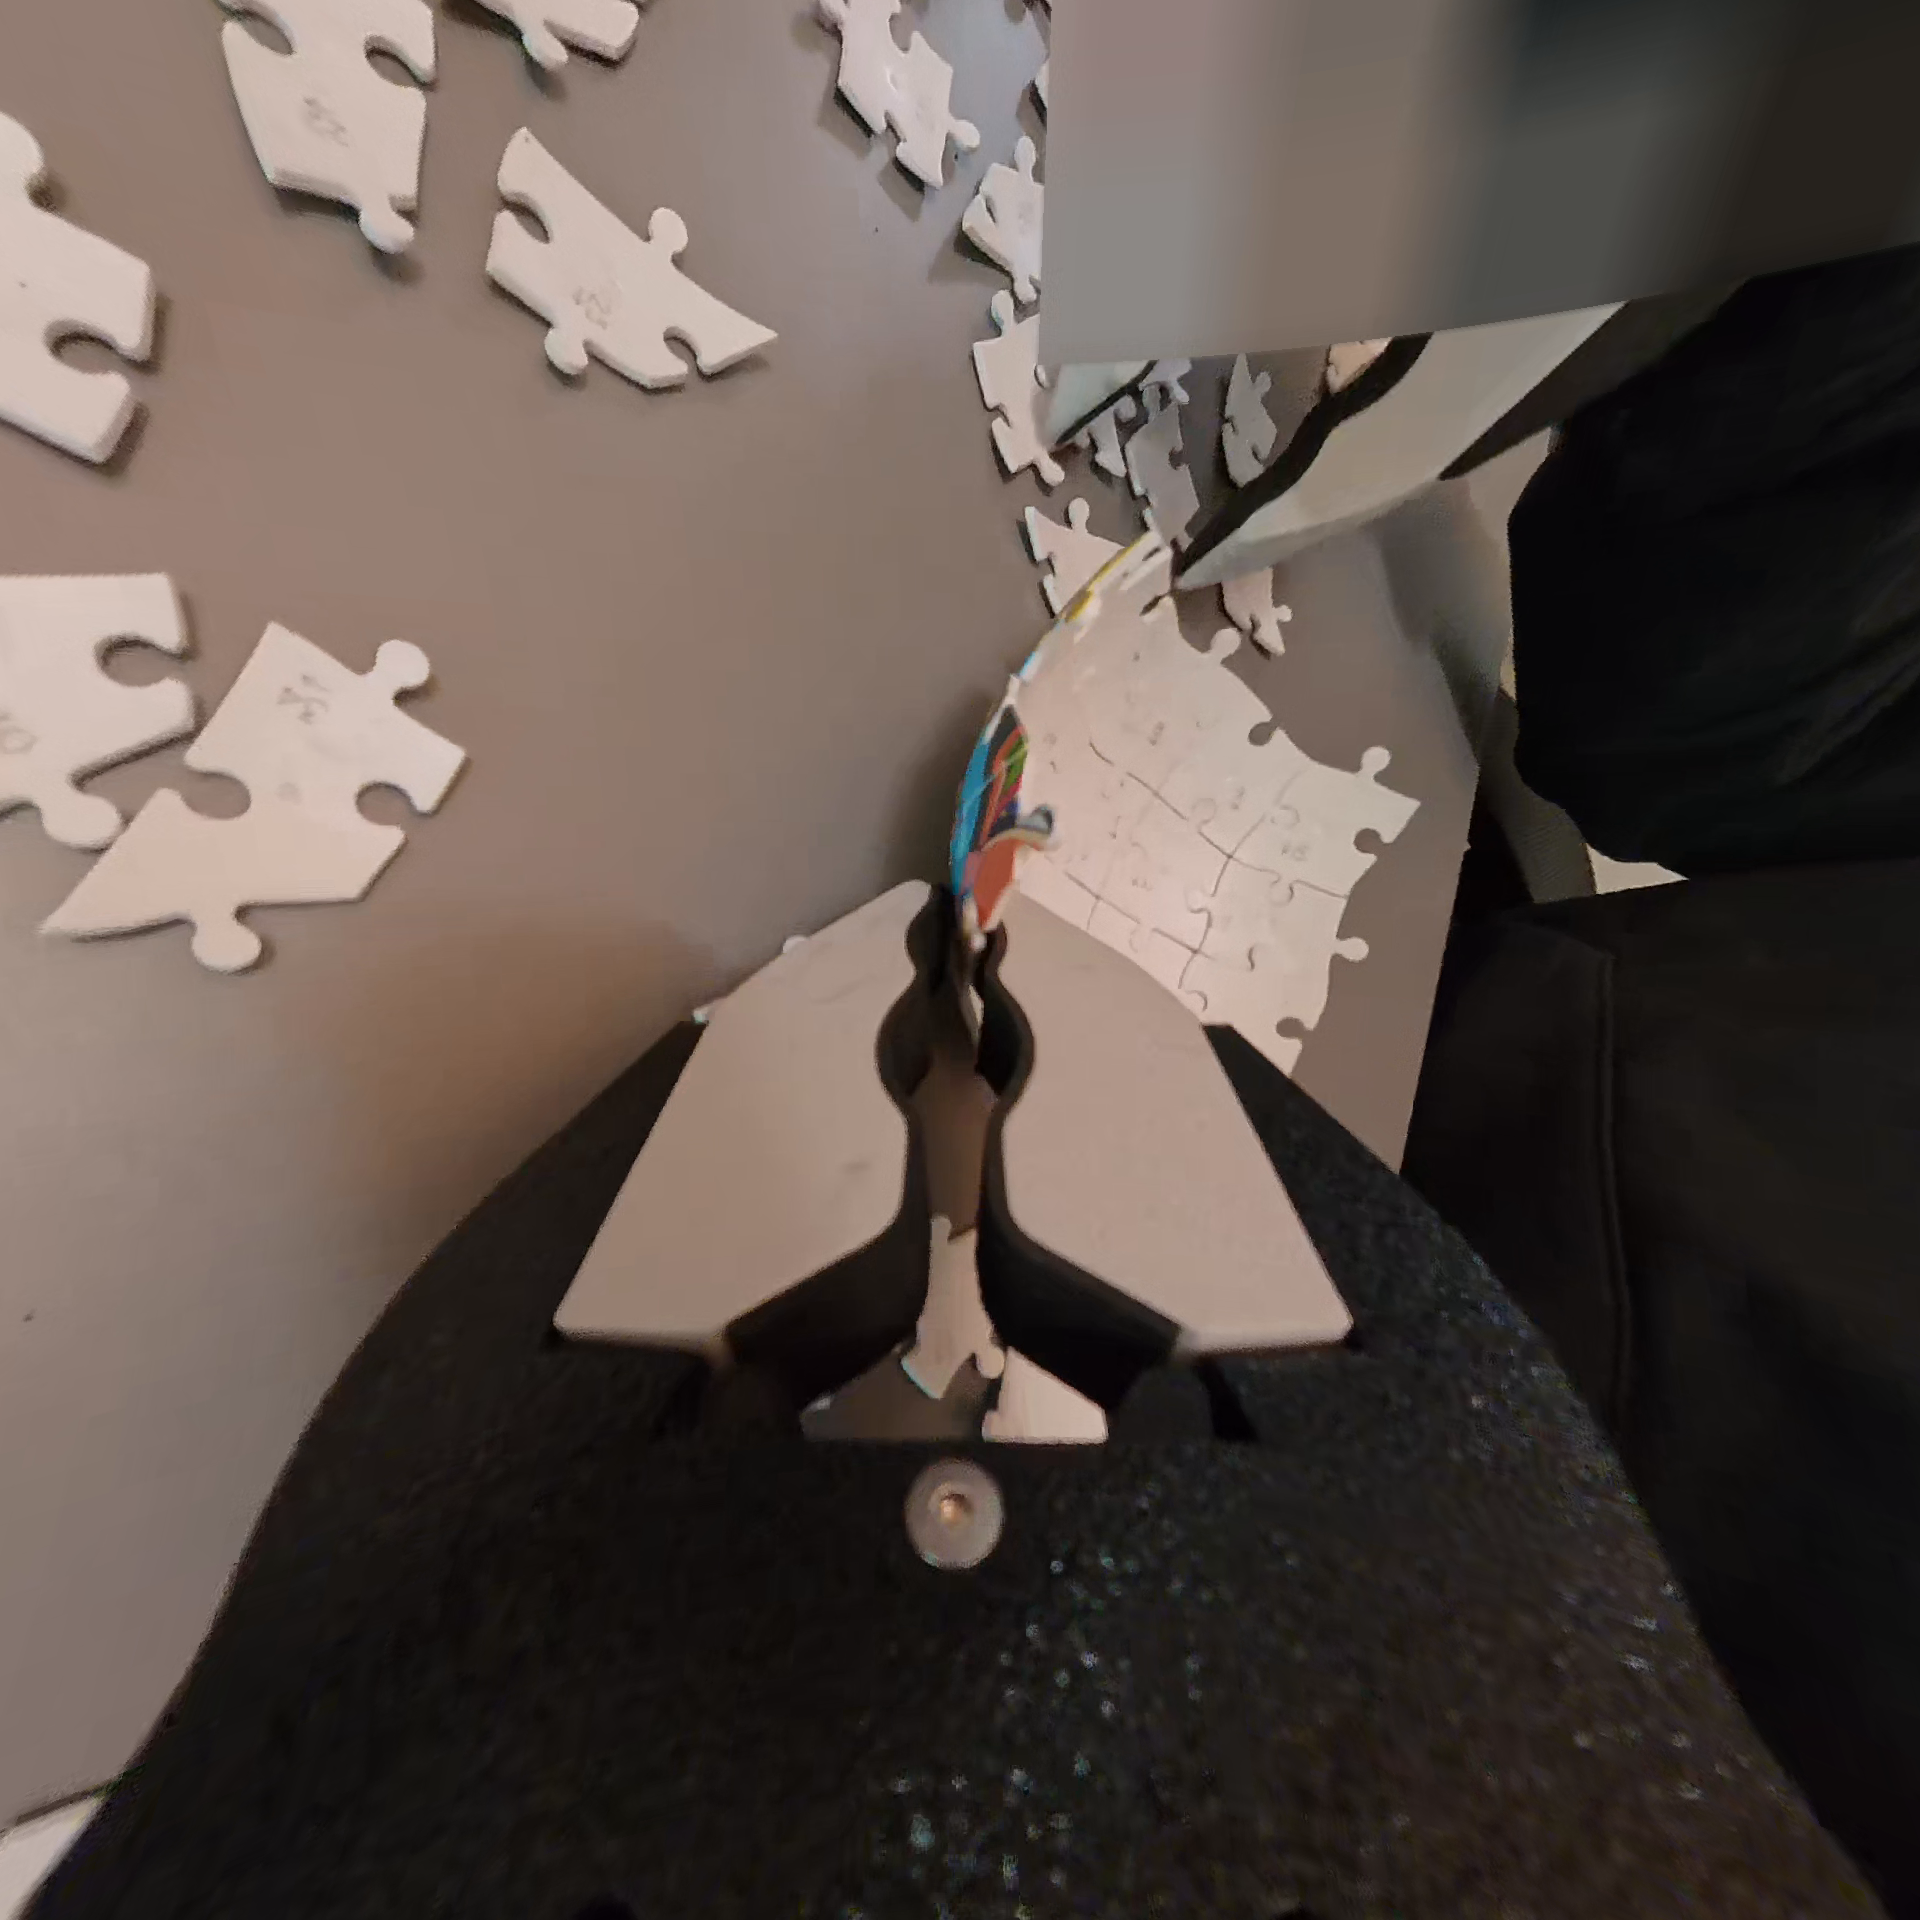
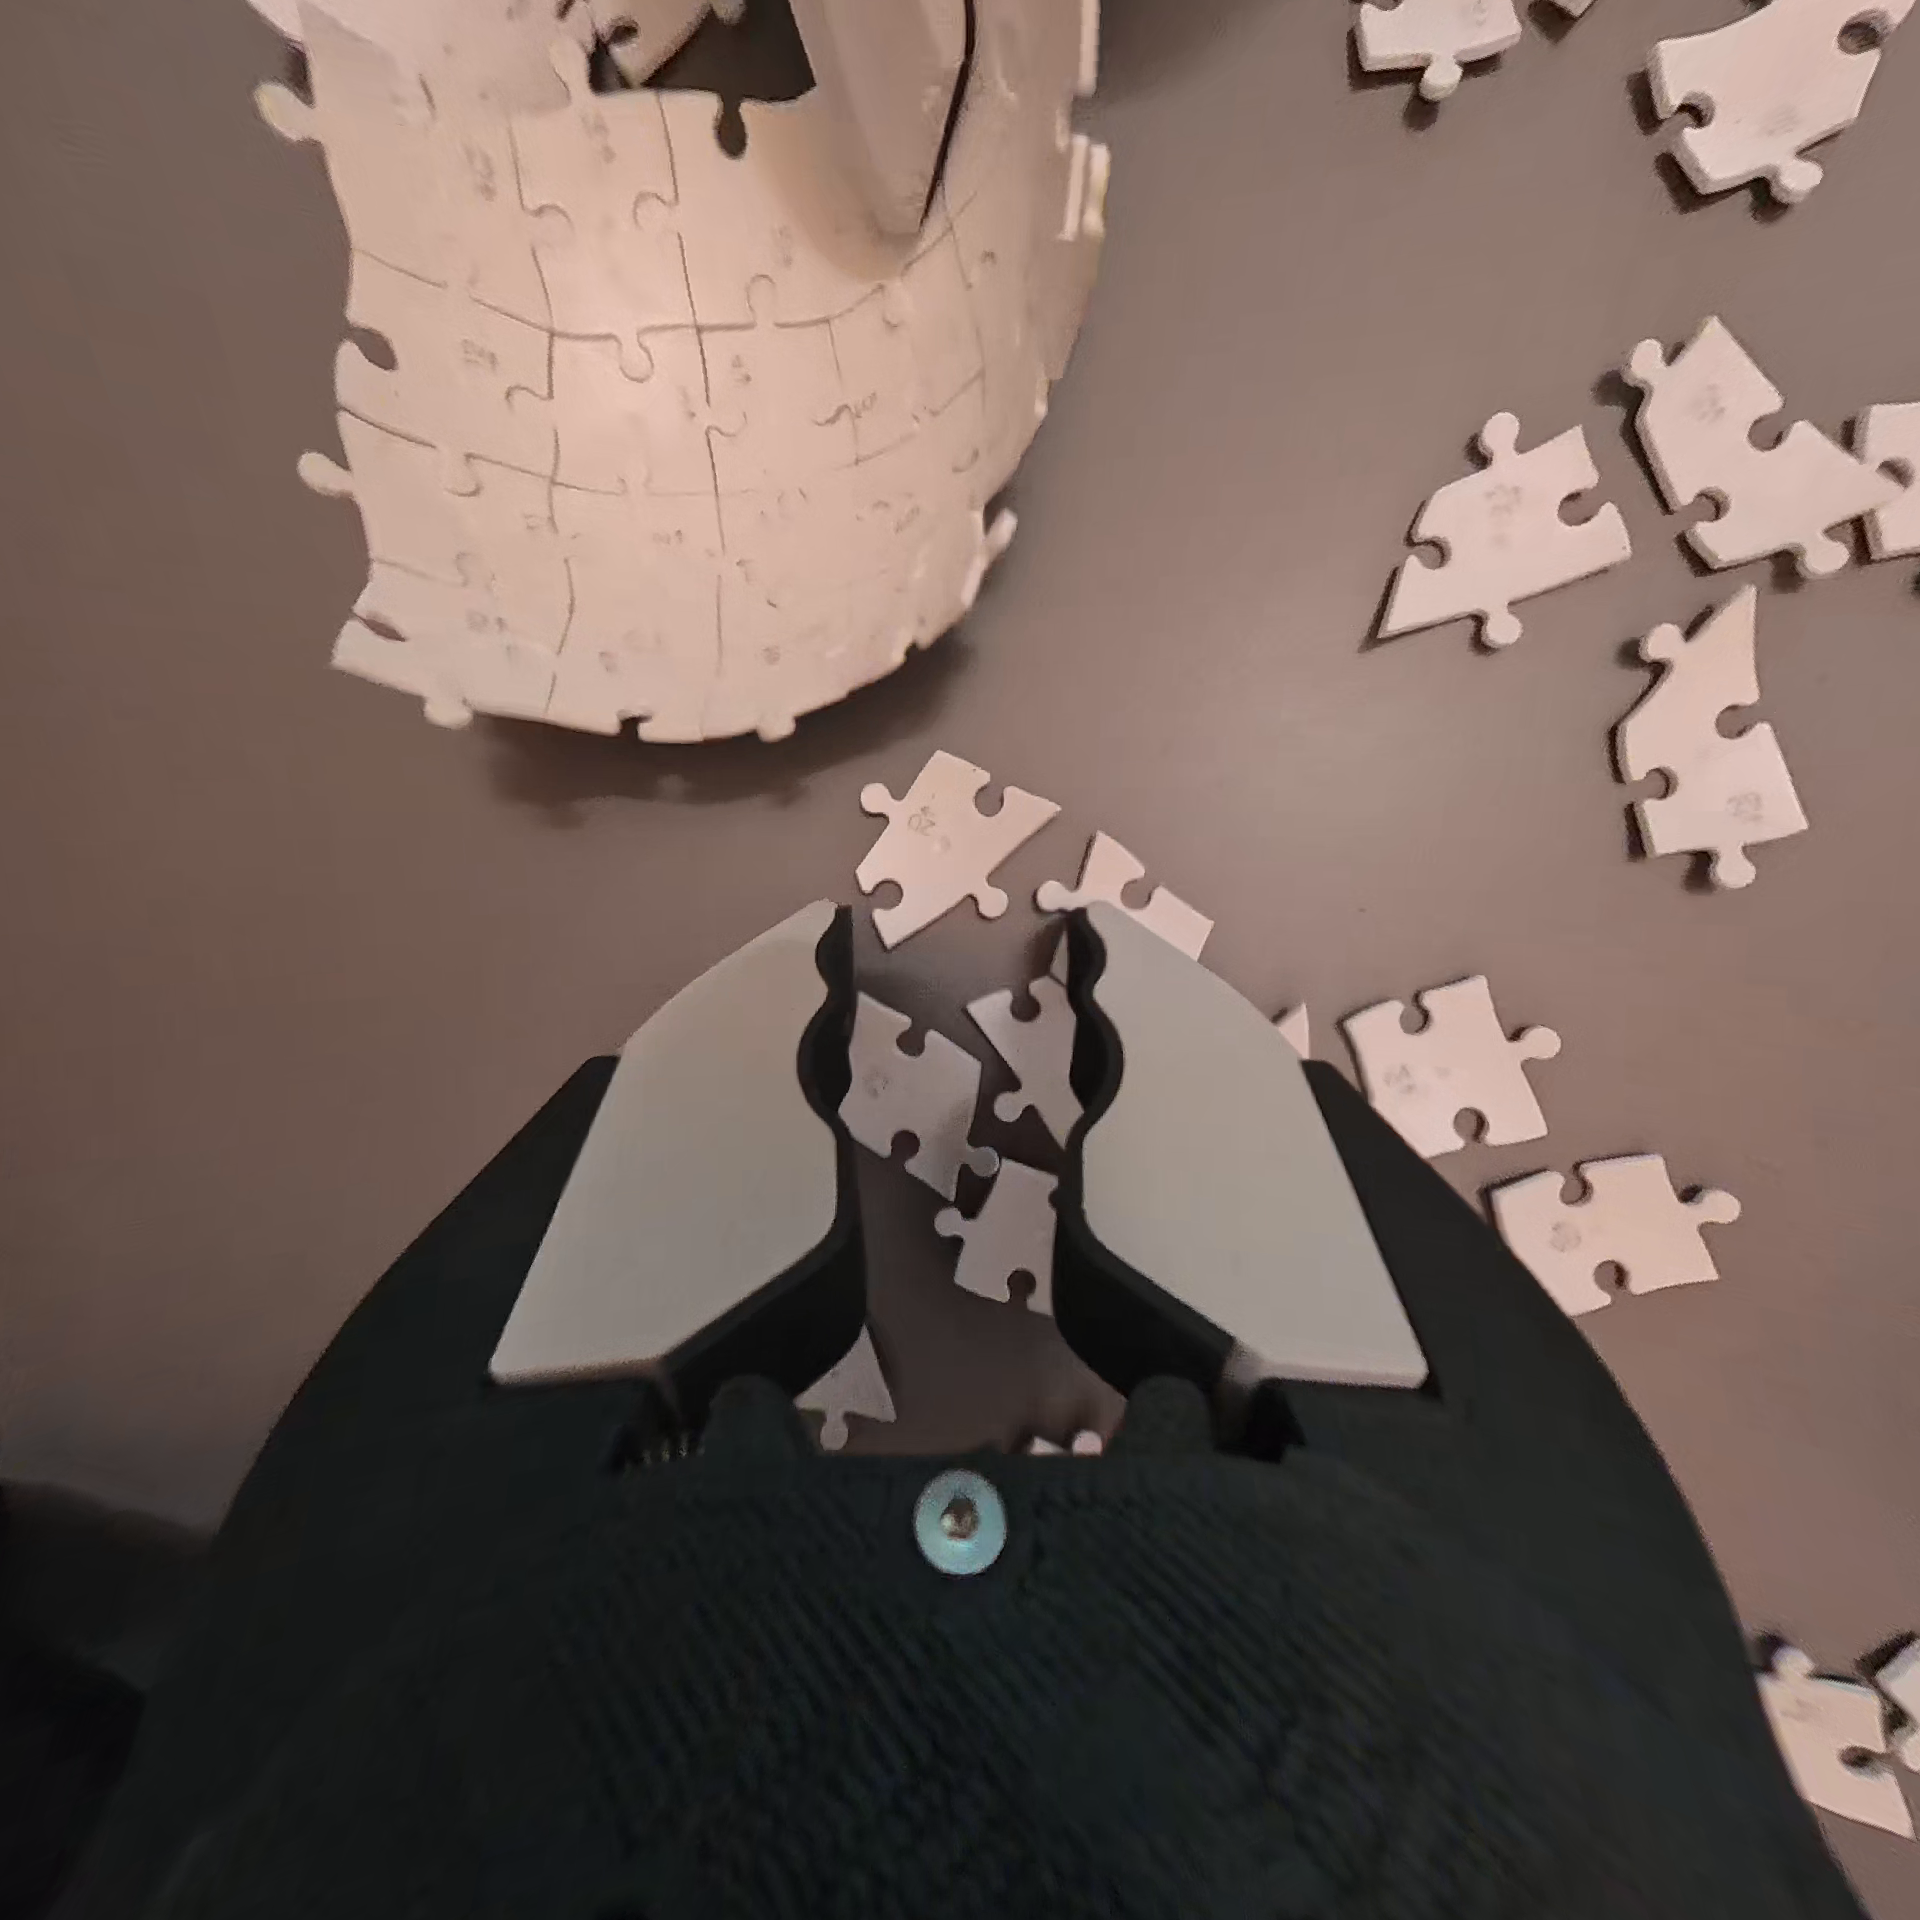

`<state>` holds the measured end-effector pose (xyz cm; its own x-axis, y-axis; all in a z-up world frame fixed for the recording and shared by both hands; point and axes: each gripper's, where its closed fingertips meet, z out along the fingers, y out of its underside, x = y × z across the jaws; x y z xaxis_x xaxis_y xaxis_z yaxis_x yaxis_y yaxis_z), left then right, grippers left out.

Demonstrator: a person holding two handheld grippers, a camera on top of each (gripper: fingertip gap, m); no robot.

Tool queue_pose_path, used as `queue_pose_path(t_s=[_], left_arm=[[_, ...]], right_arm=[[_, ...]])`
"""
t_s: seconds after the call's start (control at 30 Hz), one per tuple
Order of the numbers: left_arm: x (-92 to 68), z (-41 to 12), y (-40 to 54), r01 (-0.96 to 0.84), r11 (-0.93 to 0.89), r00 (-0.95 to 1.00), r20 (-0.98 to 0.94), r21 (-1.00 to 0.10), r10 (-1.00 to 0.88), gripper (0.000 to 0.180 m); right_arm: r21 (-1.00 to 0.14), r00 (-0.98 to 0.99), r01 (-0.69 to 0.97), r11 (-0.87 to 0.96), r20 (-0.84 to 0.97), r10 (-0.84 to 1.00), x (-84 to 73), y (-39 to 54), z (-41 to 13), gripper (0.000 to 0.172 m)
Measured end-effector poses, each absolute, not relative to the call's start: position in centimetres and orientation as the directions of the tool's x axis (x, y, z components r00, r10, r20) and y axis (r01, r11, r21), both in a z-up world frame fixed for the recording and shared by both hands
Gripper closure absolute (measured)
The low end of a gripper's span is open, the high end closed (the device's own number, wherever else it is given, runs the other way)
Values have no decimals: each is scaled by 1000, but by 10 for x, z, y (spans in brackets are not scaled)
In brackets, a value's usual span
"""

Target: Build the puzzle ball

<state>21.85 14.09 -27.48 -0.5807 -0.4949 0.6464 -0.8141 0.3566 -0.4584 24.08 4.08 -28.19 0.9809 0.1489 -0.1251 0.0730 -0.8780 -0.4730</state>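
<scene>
Curved puzzle shell (image 2: 665,416), a bowl-like sheet of interlocked white pieces with faint pencilled marks on their backs, stands on the matte grey table (image 2: 208,883) beyond the right gripper (image 2: 956,925) and well apart from it. Loose puzzle pieces (image 2: 1507,530), flat, white and knobbed, lie scattered to the right of the shell and close about the right gripper; one loose piece (image 2: 951,857) lies just ahead of its fingertips and several more lie on the table under the gap between its fingers. That gripper's jaws stand wide apart, with nothing pressed between the wavy black pads.

In the left wrist view the left gripper (image 1: 966,925) has its grey fingers drawn nearly together, pinching the thin edge of the shell (image 1: 1195,831), whose printed outer face shows as a strip of blue, orange and black right above the tips. The right gripper (image 1: 1299,499) shows farther off over the shell's far rim. More white pieces (image 1: 613,281) lie spread over the table on the left, and a dark sleeve (image 1: 1714,623) fills the right edge
</scene>
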Motion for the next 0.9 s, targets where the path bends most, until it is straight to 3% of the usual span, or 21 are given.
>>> queue_pose_path(t_s=[0.03,0.2,0.43,0.6,0.63,0.83,0.9], left_arm=[[219,-274,140,-812,356,-583,644,-462,-495,178],[219,-274,141,-812,357,-584,633,-462,-509,176],[220,-273,141,-815,352,-578,624,-460,-526,167],[219,-270,142,-806,363,-592,610,-468,-527,161],[219,-269,142,-804,365,-594,604,-470,-530,159],[219,-261,143,-782,370,-621,580,-501,-528,158],[220,-261,145,-780,374,-623,565,-501,-542,158]], right_arm=[[-469,983,85,-879,-102,149,240,43,-284,130],[-484,982,162,-860,-3,187,236,54,-287,128],[-499,974,219,-839,60,219,236,53,-287,150],[-500,972,231,-835,83,220,234,49,-287,151],[-488,968,248,-837,97,231,234,46,-286,172],[-493,967,255,-832,126,222,239,37,-278,172],[-494,976,218,-842,110,188,244,33,-277,162]])
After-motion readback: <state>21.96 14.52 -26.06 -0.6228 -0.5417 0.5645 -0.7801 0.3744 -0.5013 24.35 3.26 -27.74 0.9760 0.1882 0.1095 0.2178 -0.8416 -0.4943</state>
